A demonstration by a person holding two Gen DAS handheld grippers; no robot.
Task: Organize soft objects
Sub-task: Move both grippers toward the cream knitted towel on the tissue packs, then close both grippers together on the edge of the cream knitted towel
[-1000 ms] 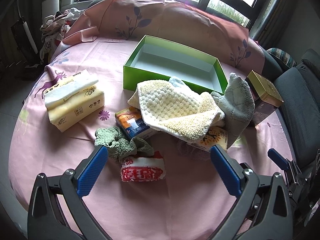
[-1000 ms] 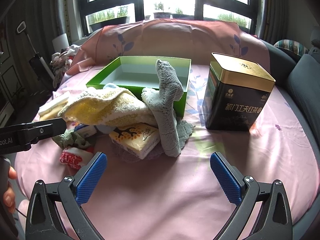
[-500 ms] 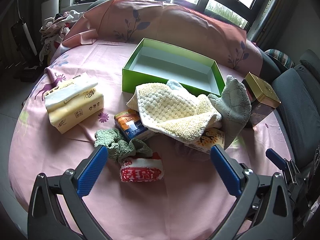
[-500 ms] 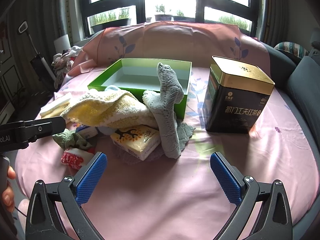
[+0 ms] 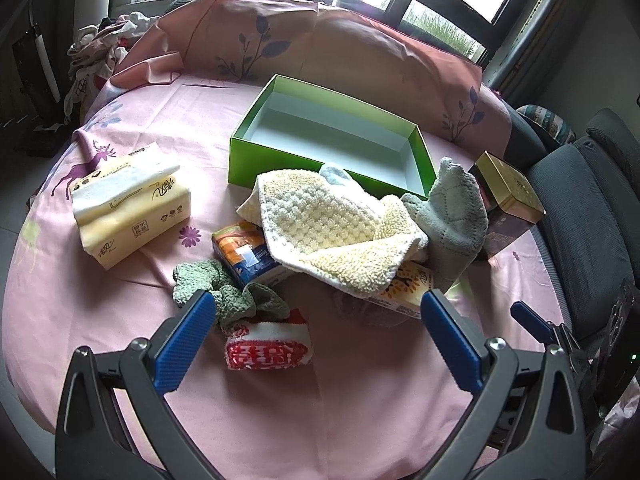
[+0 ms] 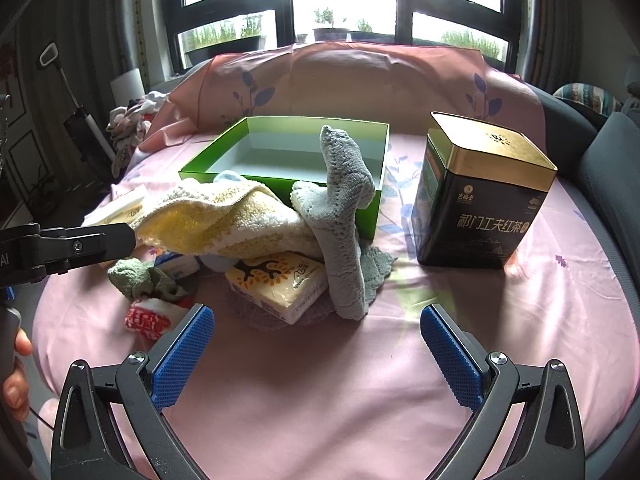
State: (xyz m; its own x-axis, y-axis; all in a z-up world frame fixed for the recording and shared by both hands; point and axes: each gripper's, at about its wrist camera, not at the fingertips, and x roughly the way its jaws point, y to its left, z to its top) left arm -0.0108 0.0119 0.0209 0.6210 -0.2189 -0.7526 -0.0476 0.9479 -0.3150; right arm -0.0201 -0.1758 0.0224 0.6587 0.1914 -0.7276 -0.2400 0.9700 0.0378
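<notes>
Green cardboard is forming the walls of the open box [image 5: 332,148], which is sitting with nothing inside it on the pink tablecloth [image 5: 360,400], and I am judging that it is waiting there as the place for the soft things. Just in front of the box the yellow towel [image 5: 336,236] is lying in a loose heap, covering partly an orange tissue pack [image 5: 244,248] and a yellow tissue pack [image 6: 280,284], so the packs are probably needing the towel lifted first. The grey cloth [image 6: 344,220] is leaning against the box's front wall, standing almost upright. Further in front of the box, the green knitted cloth [image 5: 228,292] is touching the red and white cloth [image 5: 268,348]. To the left of the box a large tissue package [image 5: 128,208] is lying apart, and to the right a black and gold tin [image 6: 480,196] is standing. The left gripper [image 5: 312,332] is hovering with its jaws spread wide and holding nothing, aiming near the red and white cloth. The right gripper [image 6: 316,344] is likewise gaping and empty, facing the grey cloth.
</notes>
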